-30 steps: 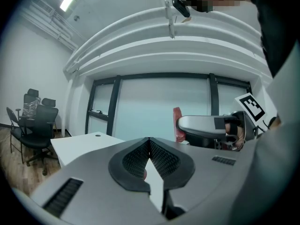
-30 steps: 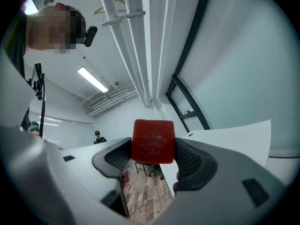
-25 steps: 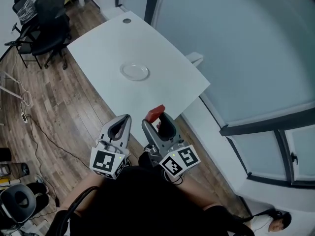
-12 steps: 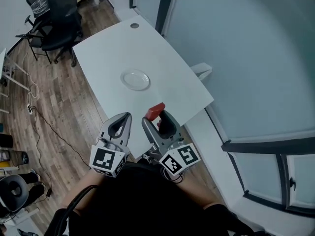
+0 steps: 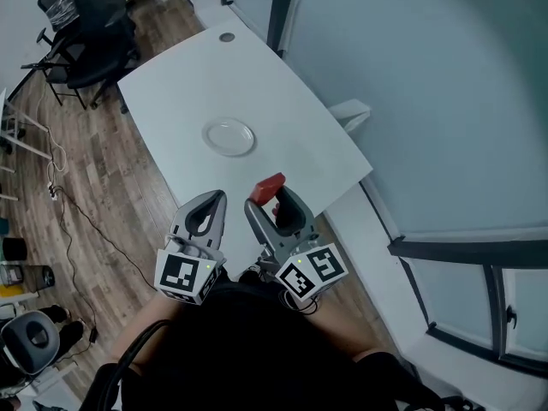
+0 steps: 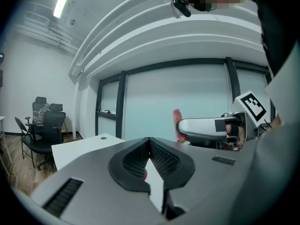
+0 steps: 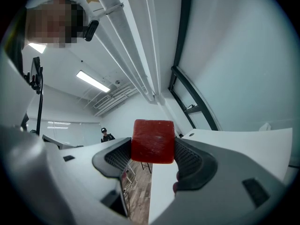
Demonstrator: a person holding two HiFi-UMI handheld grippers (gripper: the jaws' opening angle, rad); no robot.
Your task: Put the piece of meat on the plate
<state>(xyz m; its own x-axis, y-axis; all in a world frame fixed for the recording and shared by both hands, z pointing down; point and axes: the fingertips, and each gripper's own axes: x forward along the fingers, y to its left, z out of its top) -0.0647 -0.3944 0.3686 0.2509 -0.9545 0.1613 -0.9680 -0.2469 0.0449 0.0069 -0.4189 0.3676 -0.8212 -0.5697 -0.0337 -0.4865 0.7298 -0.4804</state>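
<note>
Far left in the head view, up at 10 o'clock: a few black office chairs (image 5: 86,24) parked on the wood floor (image 5: 111,187). Next over, down around 7 o'clock, the left hand-held gripper (image 5: 218,199), marker cube toward the body, jaws pressed flat together and empty. Same thing in the left gripper view, with the ridged pads (image 6: 164,161) meeting along one seam. Moving right, a long white surface (image 5: 291,101) running from 11 o'clock down toward the middle, with a little round cap (image 5: 226,37) at its far end. Roughly mid-surface, a clear plate (image 5: 229,136), lying flat and bare. Just right of the left one, pretty much side by side, the right hand-held gripper (image 5: 271,193), clamped on the piece of meat (image 5: 269,187). Red blocky chunk, pinched between both pads and sticking out past the tips, really obvious in the right gripper view (image 7: 152,141). Meat hanging over the near edge of the surface, with the plate well apart from it at about 11 o'clock. Also a small person (image 7: 107,136) in dark clothes way off in the background of that right gripper view. Farthest right, from 12 to 4 o'clock, a big pale glass wall (image 5: 428,101) with dark frames.
</note>
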